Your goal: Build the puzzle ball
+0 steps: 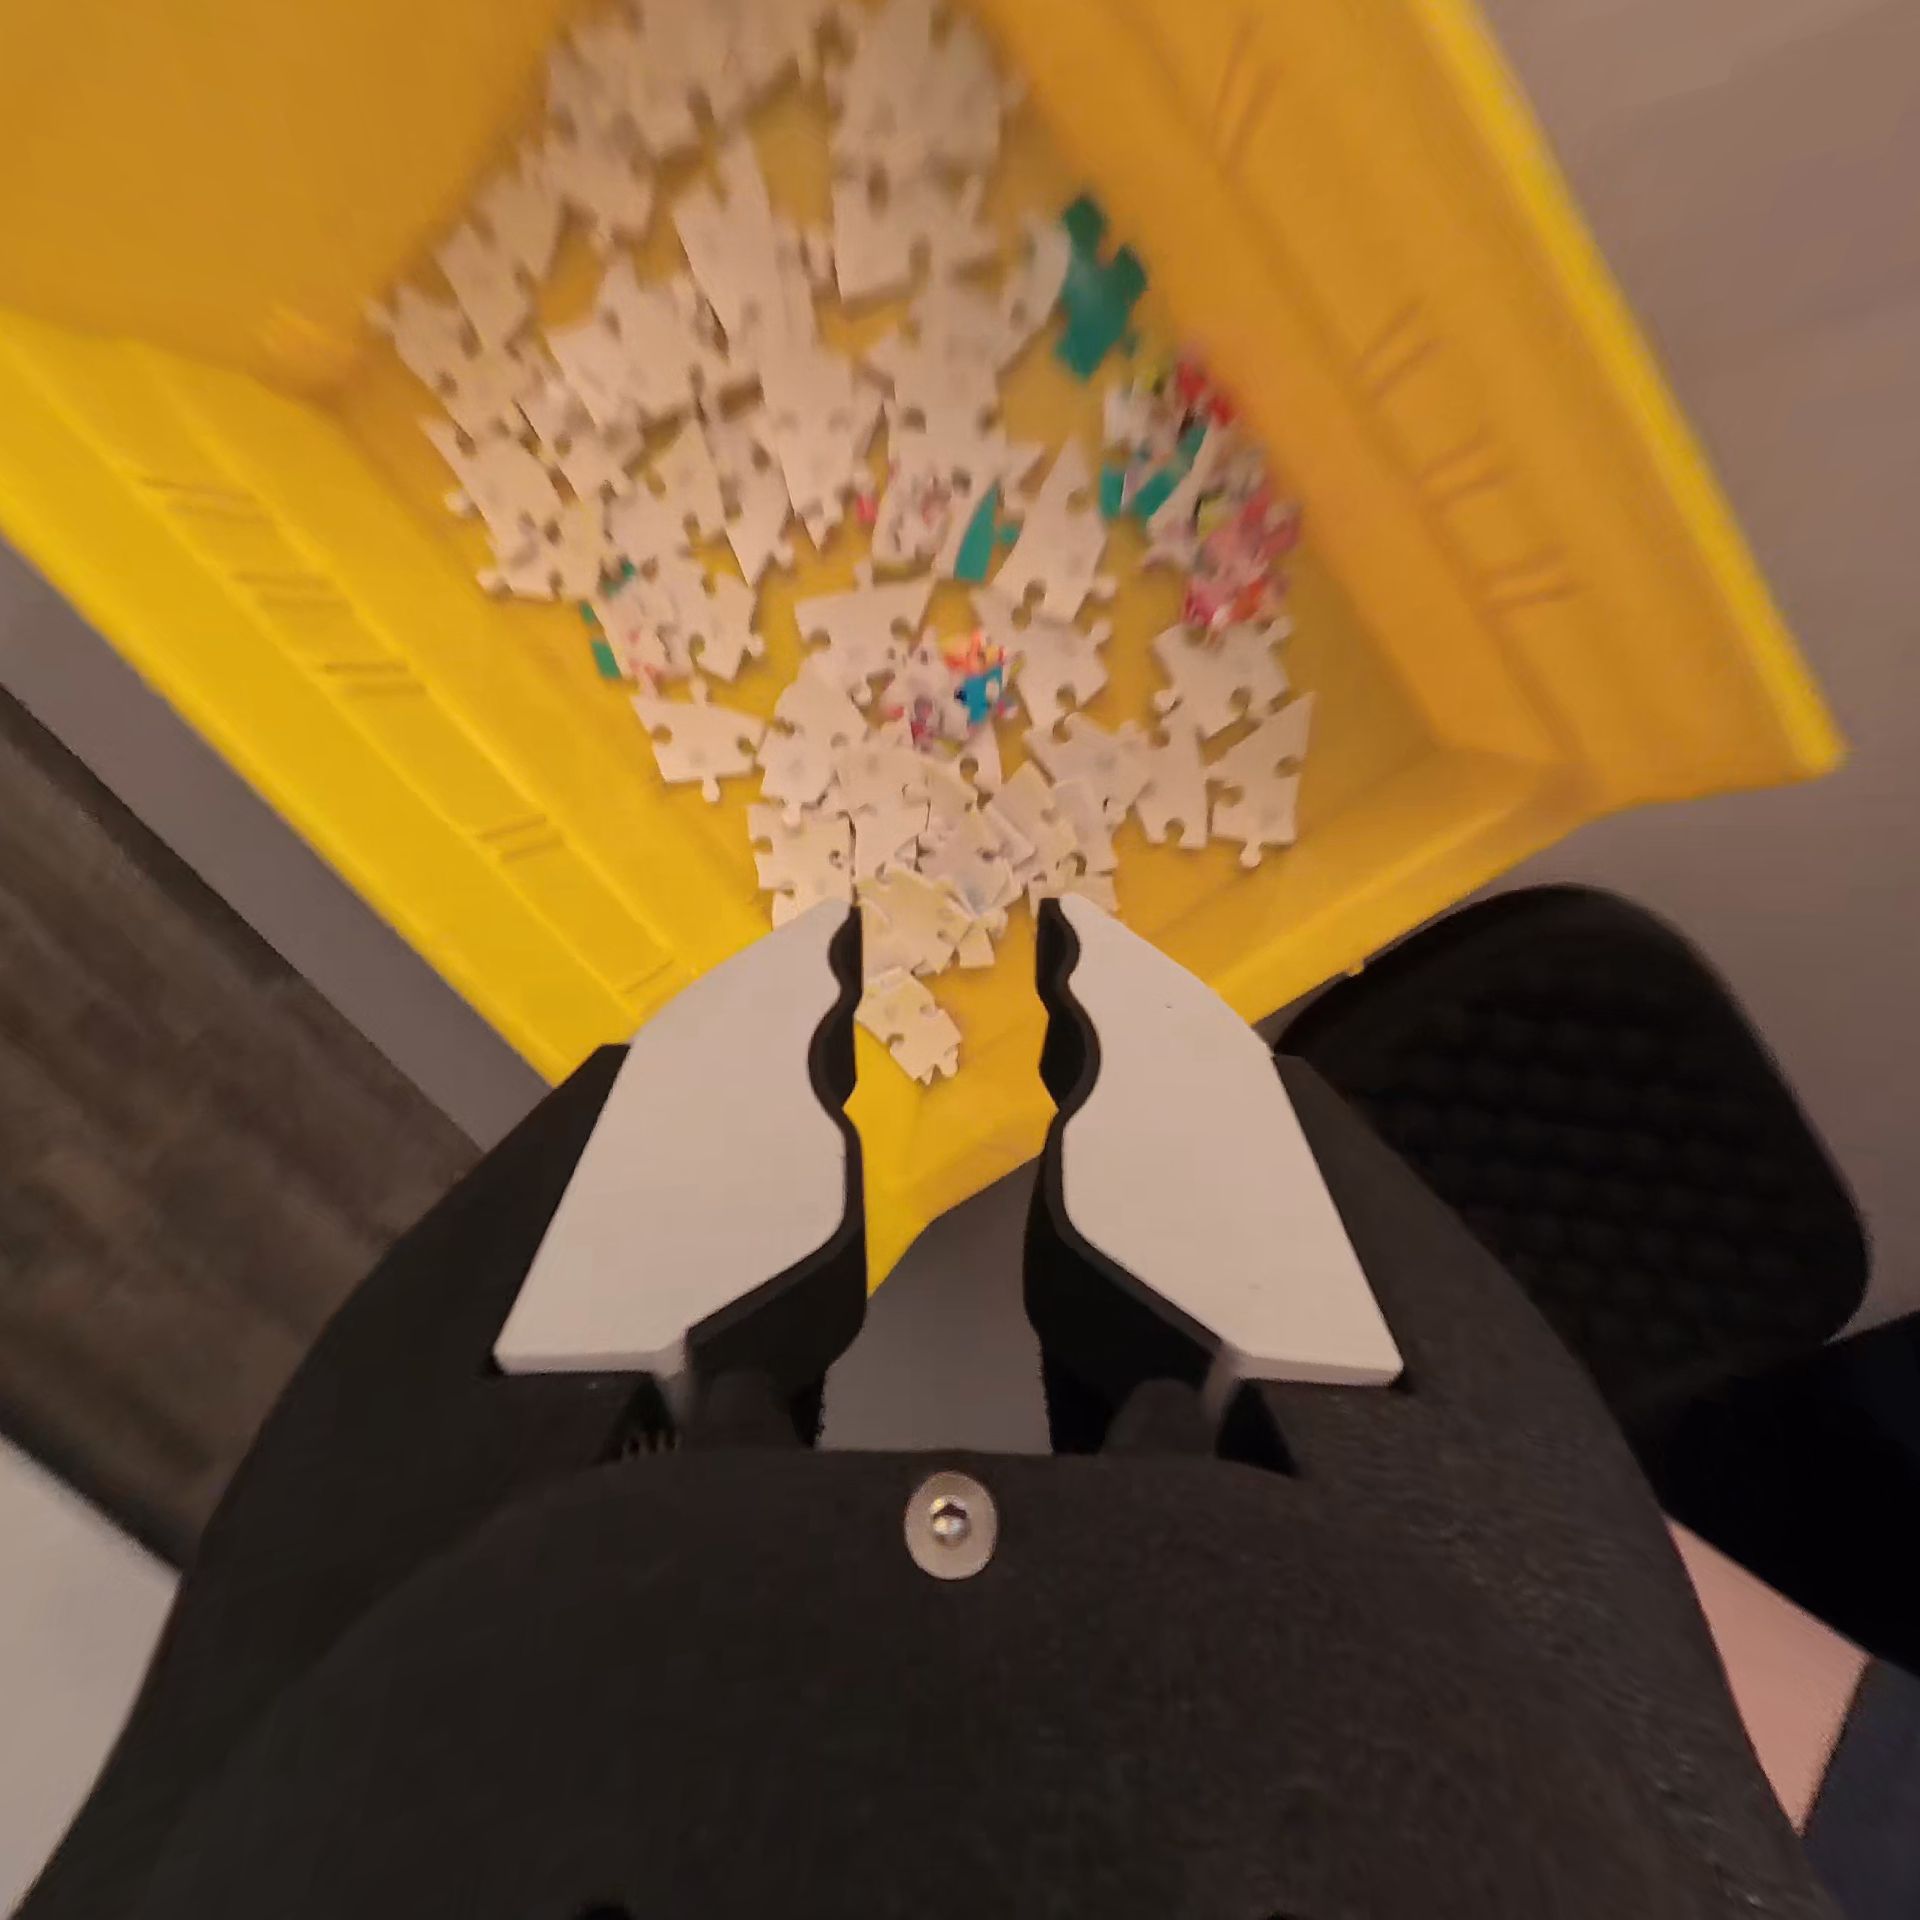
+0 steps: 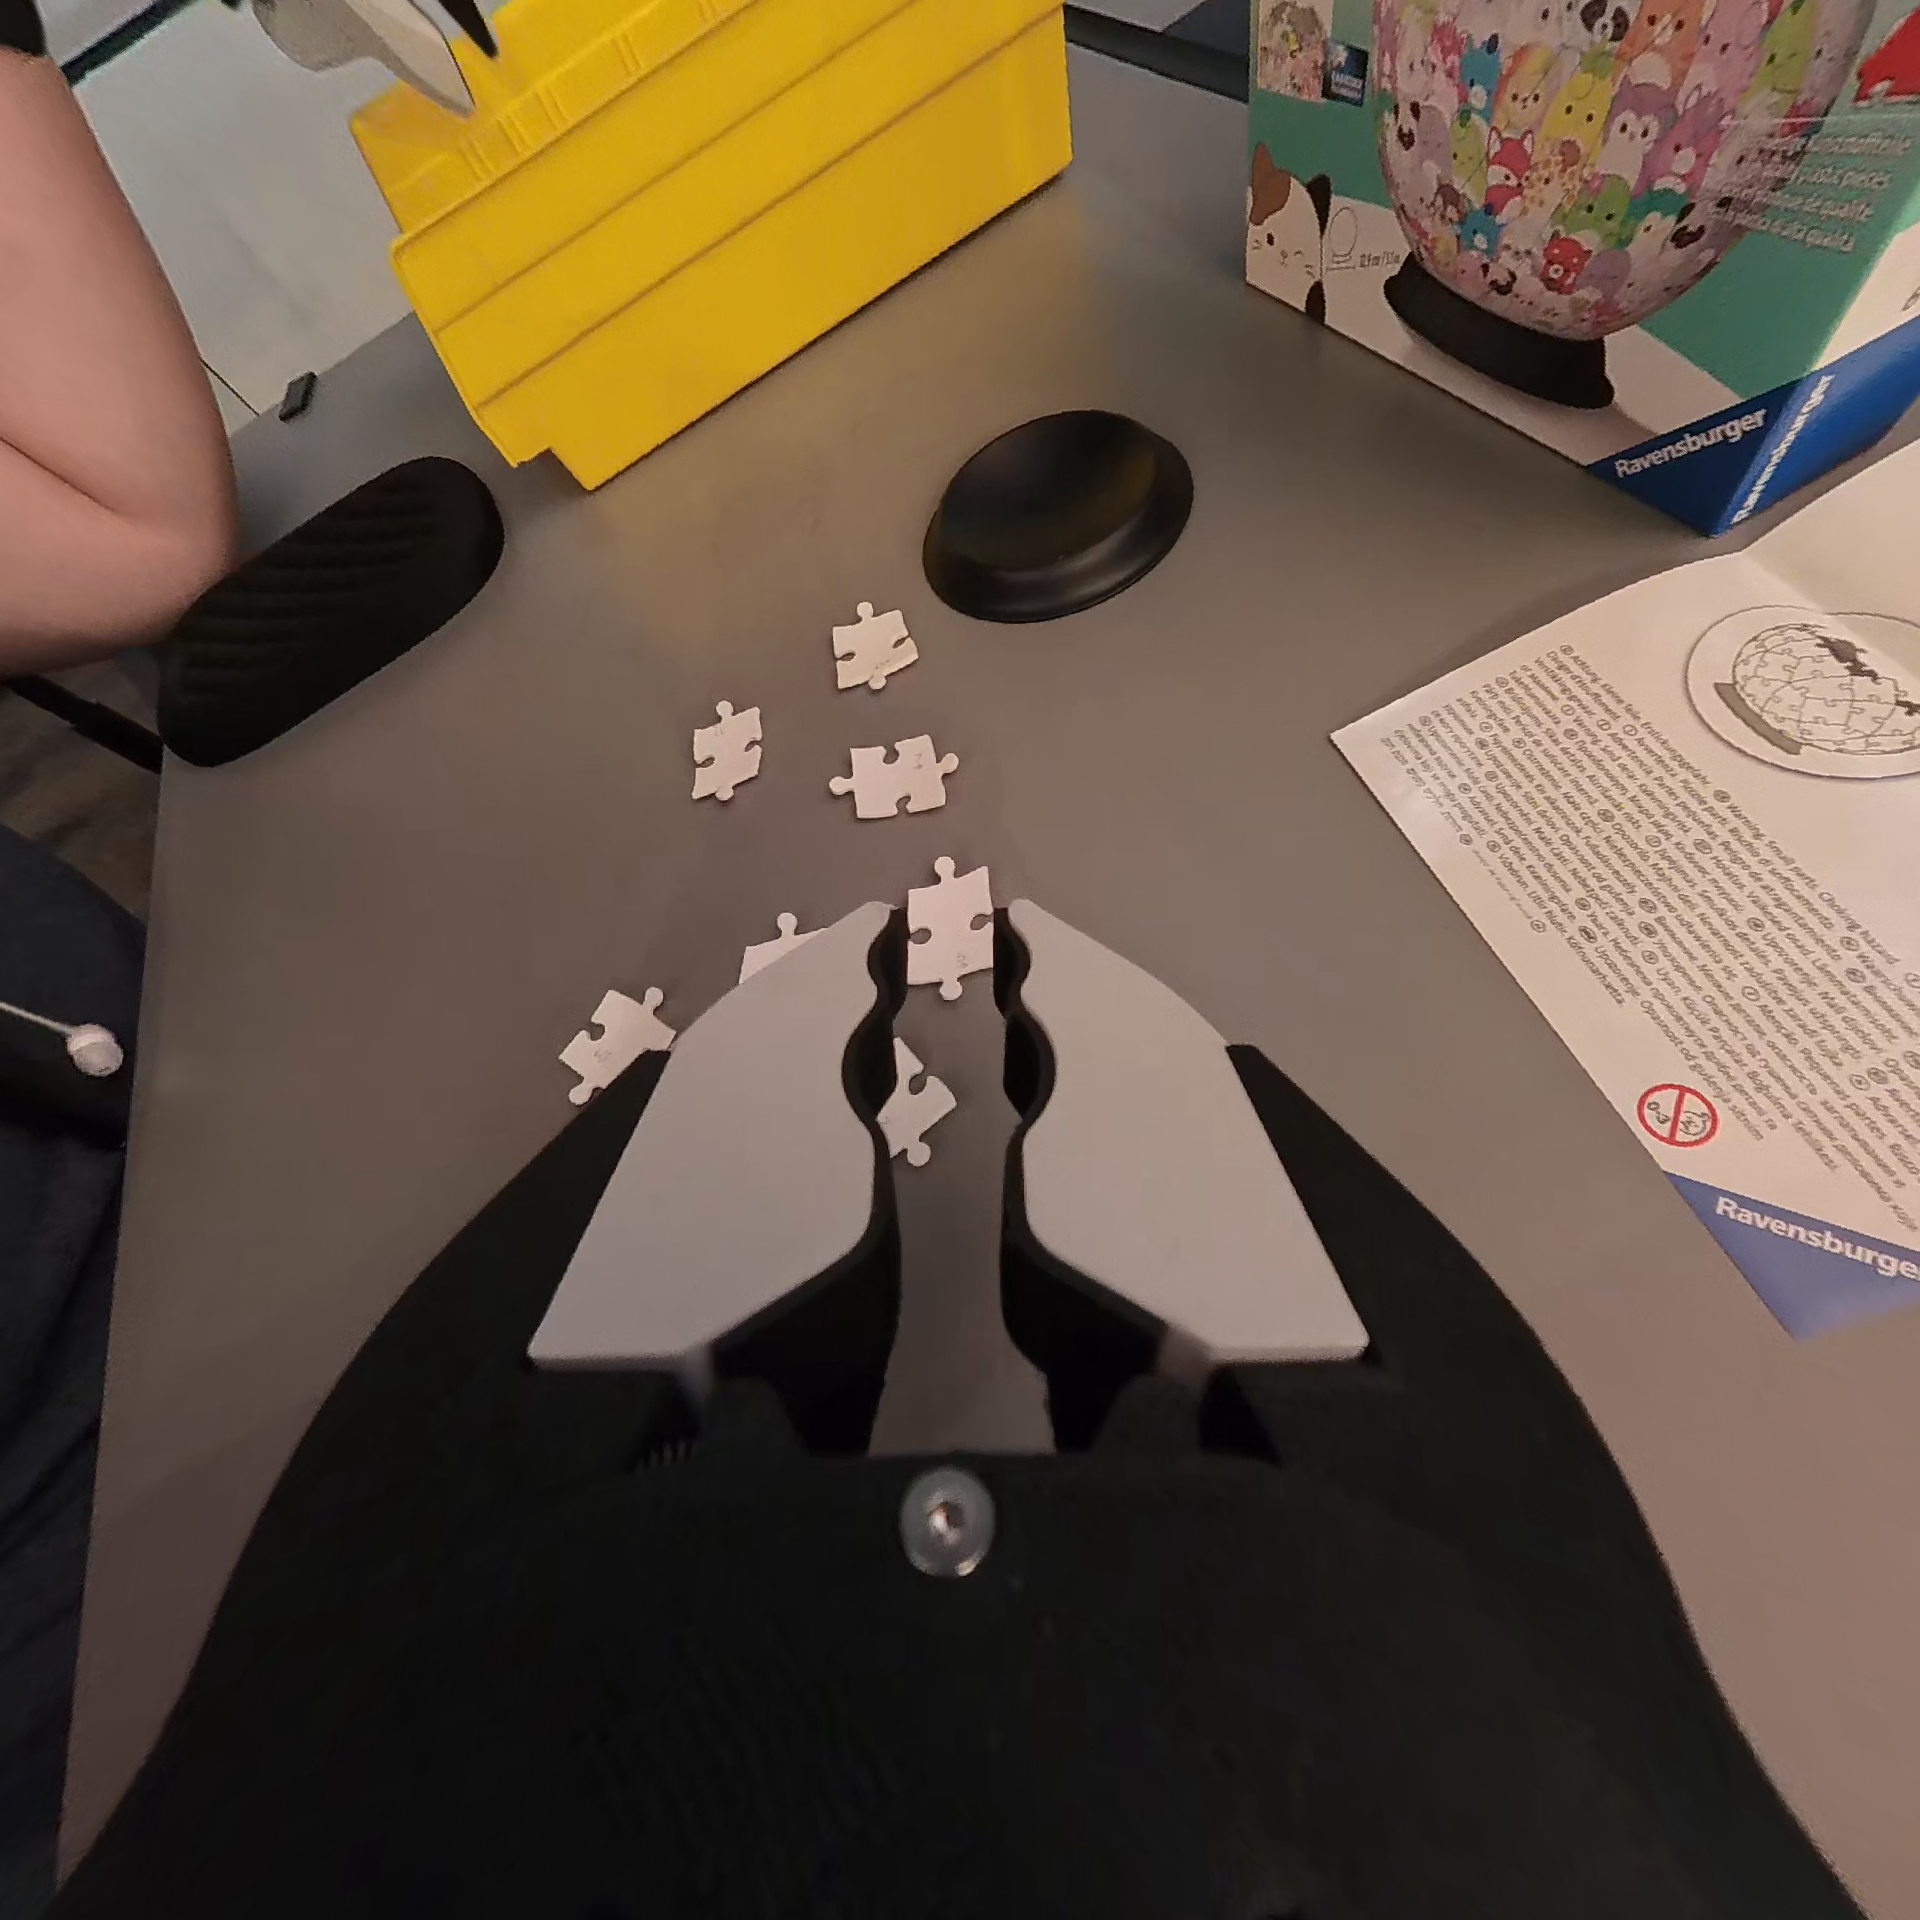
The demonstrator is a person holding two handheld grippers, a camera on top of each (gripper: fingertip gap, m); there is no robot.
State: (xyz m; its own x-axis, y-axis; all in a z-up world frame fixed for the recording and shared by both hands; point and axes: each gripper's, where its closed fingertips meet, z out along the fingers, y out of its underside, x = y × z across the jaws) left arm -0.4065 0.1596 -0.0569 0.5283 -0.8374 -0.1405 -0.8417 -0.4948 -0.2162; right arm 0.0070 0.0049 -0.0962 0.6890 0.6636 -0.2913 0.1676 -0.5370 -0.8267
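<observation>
In the left wrist view my left gripper point(image 1: 951, 914) is open and empty. It hangs over the near end of a yellow bin point(image 1: 1351, 312) holding a heap of puzzle pieces point(image 1: 790, 436), mostly white side up and a few coloured. In the right wrist view my right gripper point(image 2: 948, 920) is shut on a white puzzle piece point(image 2: 948, 930) held between its tips just above the grey table point(image 2: 1195, 779). Several loose white pieces point(image 2: 727, 750) and a joined pair point(image 2: 896, 779) lie ahead of it. The left gripper point(image 2: 416, 52) shows far off over the bin point(image 2: 727, 239).
A black round stand point(image 2: 1060, 514) sits beyond the pieces. The puzzle box point(image 2: 1610, 208) stands at the back right, with an instruction sheet point(image 2: 1662, 883) at the right. A black chair armrest point(image 2: 322, 613) and a person's arm point(image 2: 94, 416) are at the left table edge. About 45 centimeters separates my left fingertips from my right.
</observation>
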